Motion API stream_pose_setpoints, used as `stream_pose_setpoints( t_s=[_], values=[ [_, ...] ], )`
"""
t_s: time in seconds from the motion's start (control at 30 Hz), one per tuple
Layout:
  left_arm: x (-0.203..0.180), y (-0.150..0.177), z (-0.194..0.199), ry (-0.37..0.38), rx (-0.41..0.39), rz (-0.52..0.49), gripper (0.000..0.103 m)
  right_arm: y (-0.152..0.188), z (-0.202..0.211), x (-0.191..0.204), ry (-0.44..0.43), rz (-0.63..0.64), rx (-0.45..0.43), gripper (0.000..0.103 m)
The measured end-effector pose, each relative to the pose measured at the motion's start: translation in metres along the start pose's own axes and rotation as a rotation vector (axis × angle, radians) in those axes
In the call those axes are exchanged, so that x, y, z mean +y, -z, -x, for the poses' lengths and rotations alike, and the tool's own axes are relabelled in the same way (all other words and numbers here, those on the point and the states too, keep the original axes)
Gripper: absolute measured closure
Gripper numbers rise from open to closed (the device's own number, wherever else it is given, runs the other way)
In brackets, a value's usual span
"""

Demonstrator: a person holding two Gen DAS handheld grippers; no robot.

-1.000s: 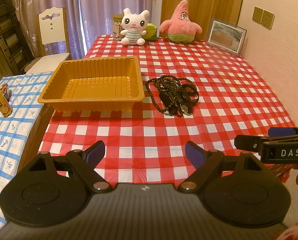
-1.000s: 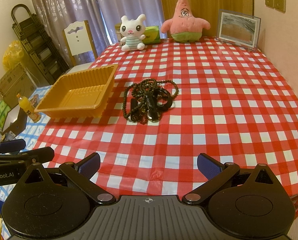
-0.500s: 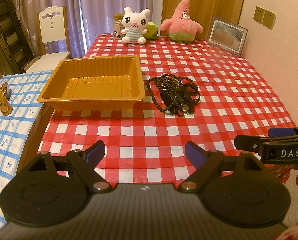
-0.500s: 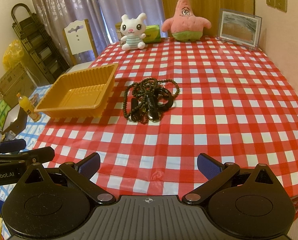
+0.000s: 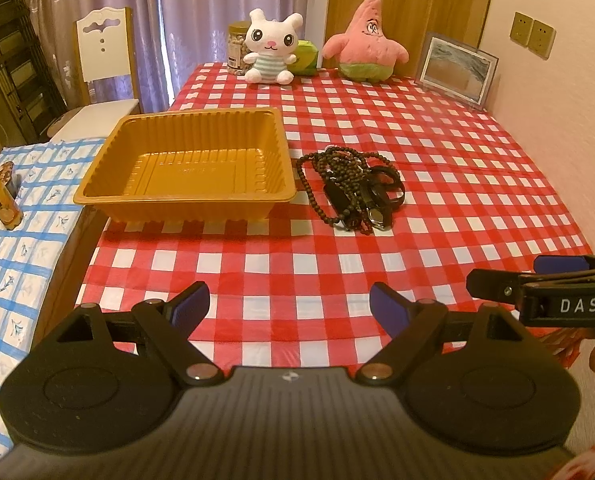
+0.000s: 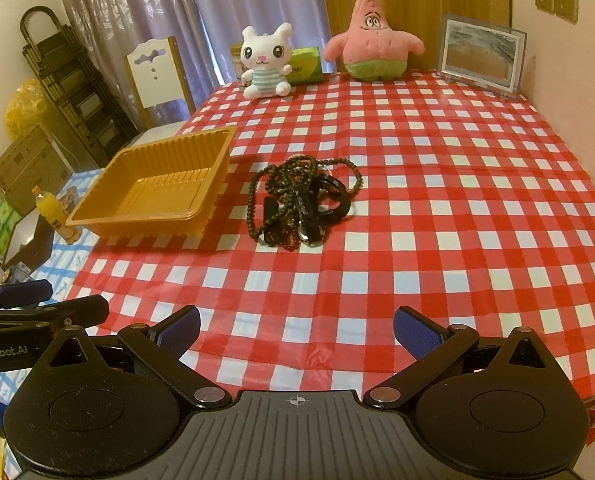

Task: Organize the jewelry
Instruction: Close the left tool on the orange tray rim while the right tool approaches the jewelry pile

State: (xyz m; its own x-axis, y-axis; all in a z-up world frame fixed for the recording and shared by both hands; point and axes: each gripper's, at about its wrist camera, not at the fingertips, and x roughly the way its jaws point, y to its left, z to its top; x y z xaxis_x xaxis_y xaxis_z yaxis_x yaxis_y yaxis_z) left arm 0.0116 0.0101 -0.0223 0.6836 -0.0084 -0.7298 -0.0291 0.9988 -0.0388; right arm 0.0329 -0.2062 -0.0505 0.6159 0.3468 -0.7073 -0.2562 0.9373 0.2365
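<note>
1. The desk (image 5: 437, 168), covered in a red-and-white checked cloth, fills both wrist views.
2. A gold plastic tray (image 5: 185, 200) sits near the desk's left edge, nothing inside it.
3. At the far edge stand a pink starfish plush (image 5: 363, 46), a white bunny plush (image 5: 269, 50) and, toward the far right corner, a framed picture (image 5: 457, 70).
4. The left tool (image 5: 289, 306) hovers over the near edge, its blue-padded fingers spread wide and holding nothing.
5. The right tool (image 6: 296, 330) hovers over the near edge to the right of it, also spread wide and holding nothing.
6. The jewelry pile (image 5: 351, 186), dark beaded strands tangled with black bands, lies on the cloth just beside the tray's right wall, well apart from both tools.
</note>
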Motion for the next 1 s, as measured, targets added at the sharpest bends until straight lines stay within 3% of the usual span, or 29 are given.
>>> stream_pose_setpoints(
  t_s=[0.3, 0.57, 0.73, 0.87, 1.0],
  values=[
    [0.025, -0.008, -0.019, -0.021, 0.043, 0.036, 0.016, -0.012, -0.023, -0.001, 0.014, -0.073, -0.001, 0.000],
    [0.078, -0.013, -0.042, -0.070, 0.079, 0.161, 0.017, -0.030, -0.053, -0.004, -0.030, -0.123, -0.017, 0.000],
    [0.110, -0.018, -0.054, -0.133, 0.009, 0.206, 0.017, -0.040, -0.070, -0.009, -0.040, -0.206, -0.102, 0.000],
    [0.135, -0.025, -0.067, -0.153, -0.031, 0.252, 0.018, -0.056, -0.089, -0.004, -0.003, -0.183, -0.091, 0.000],
    [0.165, -0.034, -0.087, -0.134, -0.009, 0.320, 0.018, -0.067, -0.110, 0.001, 0.021, -0.139, -0.069, 0.000]
  ],
)
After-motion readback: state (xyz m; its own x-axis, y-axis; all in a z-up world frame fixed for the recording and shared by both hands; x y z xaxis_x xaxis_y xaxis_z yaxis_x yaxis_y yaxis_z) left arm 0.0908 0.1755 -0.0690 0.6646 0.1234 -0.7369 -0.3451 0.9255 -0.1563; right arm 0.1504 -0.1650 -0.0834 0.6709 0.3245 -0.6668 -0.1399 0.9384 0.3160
